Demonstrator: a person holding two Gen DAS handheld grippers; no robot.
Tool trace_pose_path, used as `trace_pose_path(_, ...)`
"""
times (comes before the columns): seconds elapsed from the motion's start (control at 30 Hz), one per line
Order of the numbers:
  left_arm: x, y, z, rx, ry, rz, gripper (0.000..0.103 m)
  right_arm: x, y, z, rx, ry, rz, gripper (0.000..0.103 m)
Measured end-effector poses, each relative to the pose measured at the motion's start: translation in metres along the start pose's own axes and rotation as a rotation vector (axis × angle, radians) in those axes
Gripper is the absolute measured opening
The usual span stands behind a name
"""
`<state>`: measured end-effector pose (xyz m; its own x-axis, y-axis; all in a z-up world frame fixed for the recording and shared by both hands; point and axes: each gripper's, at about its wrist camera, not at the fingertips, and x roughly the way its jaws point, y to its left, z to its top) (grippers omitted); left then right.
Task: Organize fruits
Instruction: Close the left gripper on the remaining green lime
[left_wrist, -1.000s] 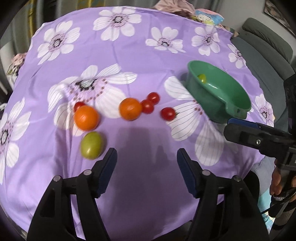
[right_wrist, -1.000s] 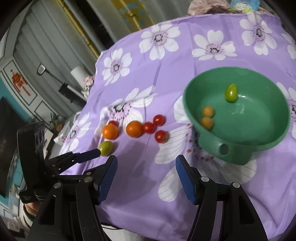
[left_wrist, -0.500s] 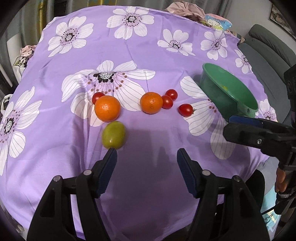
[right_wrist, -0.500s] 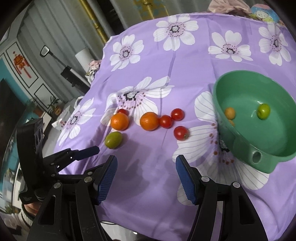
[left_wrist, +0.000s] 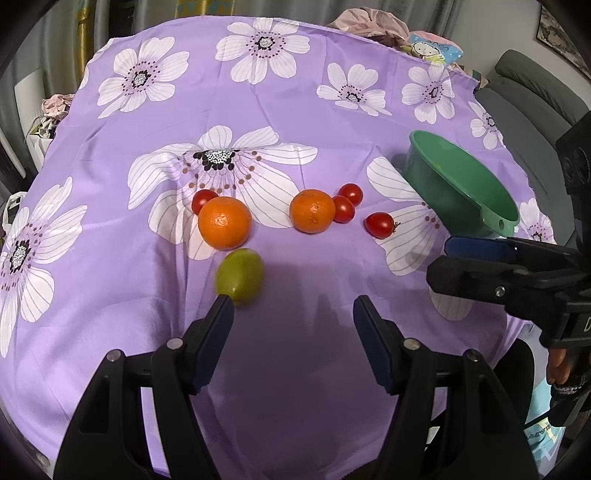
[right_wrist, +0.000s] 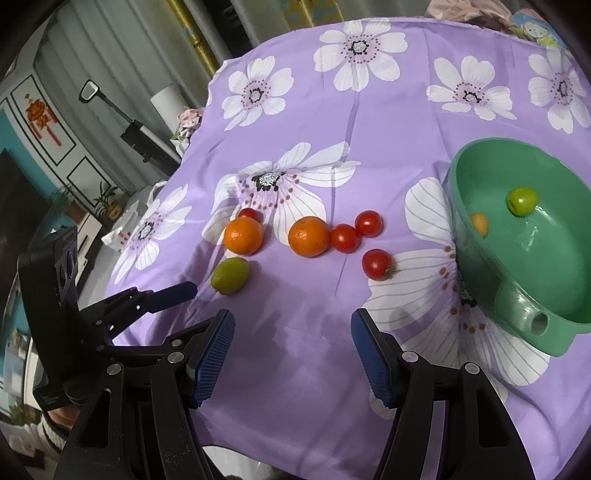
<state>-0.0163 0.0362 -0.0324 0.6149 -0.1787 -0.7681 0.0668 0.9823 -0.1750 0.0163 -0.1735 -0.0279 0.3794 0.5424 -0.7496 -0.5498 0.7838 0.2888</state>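
Two released, empty tools hover over the bench; the green fruit (left_wrist: 240, 275) lies just off the left tool (left_wrist: 293, 314) at eleven o'clock, long axis toward one o'clock; the right tool (right_wrist: 291, 336) is farther.

Colours on the surface, as I read them from both wrist views.

I note the cloth (left_wrist: 295, 350) is lilac purple, printed with large white flowers with dark speckled centres. Two oranges (left_wrist: 225, 222) (left_wrist: 312, 211) are bright orange; four cherry tomatoes (left_wrist: 379, 225) glossy red; one oval fruit (left_wrist: 240, 276) yellow-green. The bowl (right_wrist: 554, 306) is plain mid green and, inside it, I see one lime-green fruit (right_wrist: 522, 200) and one small orange-yellow fruit (right_wrist: 480, 223). Left claw (left_wrist: 291, 317) and right claw (right_wrist: 291, 328): black frames, dark blue ribbed pads (right_wrist: 216, 350).
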Motion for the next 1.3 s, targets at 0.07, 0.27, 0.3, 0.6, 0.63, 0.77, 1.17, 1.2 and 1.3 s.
trace_pose_path(0.07,0.001,0.002,0.001,0.002,0.0,-0.001,0.067,0.002,0.001,0.001,-0.003,0.003,0.001,0.066)
trace_pose_path(0.27,0.003,0.012,0.001,-0.006,0.0,-0.008,0.067,0.012,0.005,0.006,-0.006,0.016,0.011,0.066)
trace_pose_path(0.3,0.003,0.015,0.001,-0.007,-0.002,-0.006,0.067,0.014,0.006,0.007,-0.007,0.02,0.015,0.066)
trace_pose_path(0.6,-0.004,0.043,-0.001,-0.032,-0.019,-0.071,0.066,0.032,0.007,0.015,0.012,0.04,0.059,0.066)
trace_pose_path(0.63,-0.004,0.044,-0.001,-0.029,-0.021,-0.07,0.066,0.034,0.008,0.015,0.015,0.042,0.064,0.066)
trace_pose_path(0.77,0.001,0.049,0.003,-0.03,-0.005,-0.075,0.065,0.046,0.01,0.021,0.018,0.061,0.104,0.066)
trace_pose_path(1.17,0.021,0.045,0.014,0.017,0.042,-0.102,0.054,0.086,0.022,0.034,0.041,0.133,0.217,0.066)
trace_pose_path(1.2,0.023,0.046,0.016,0.016,0.048,-0.101,0.052,0.088,0.022,0.034,0.045,0.139,0.227,0.066)
trace_pose_path(1.3,0.028,0.049,0.018,0.017,0.064,-0.087,0.049,0.096,0.022,0.036,0.068,0.152,0.272,0.066)
